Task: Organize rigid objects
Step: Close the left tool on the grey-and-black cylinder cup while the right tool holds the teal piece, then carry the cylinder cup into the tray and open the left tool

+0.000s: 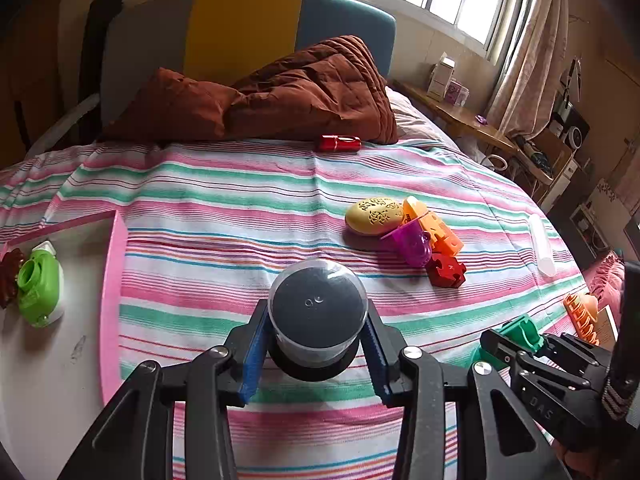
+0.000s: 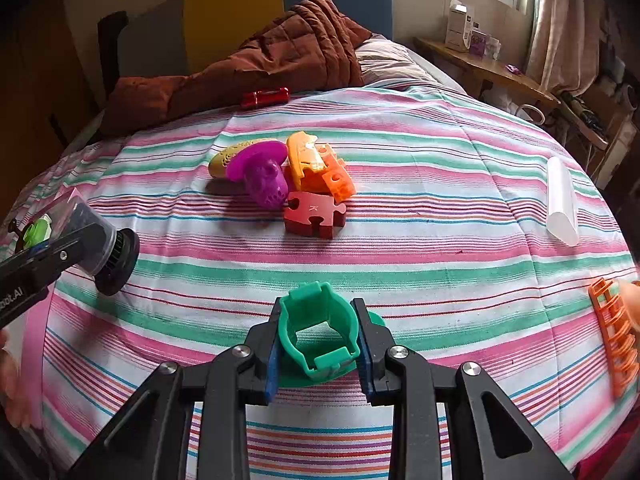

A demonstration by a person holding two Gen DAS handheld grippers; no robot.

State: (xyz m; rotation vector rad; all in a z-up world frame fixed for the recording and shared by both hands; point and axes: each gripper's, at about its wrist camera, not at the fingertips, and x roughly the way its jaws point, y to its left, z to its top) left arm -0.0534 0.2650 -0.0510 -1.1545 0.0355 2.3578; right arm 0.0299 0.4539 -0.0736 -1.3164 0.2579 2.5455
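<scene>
Left hand-held gripper [image 1: 318,344] clamped on clear-capped black jar [image 1: 318,312], right hand-held gripper [image 2: 318,344] clamped on green holder [image 2: 318,332]

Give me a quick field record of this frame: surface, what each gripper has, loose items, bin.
surface: striped bedspread
left gripper: jaws closed on clear-capped black jar
right gripper: jaws closed on green plastic ring piece
loose pile: yellow oval, purple toy, orange pieces, red puzzle block
far item: red cylinder by brown quilt
bin: pink-rimmed tray holding green object
</scene>
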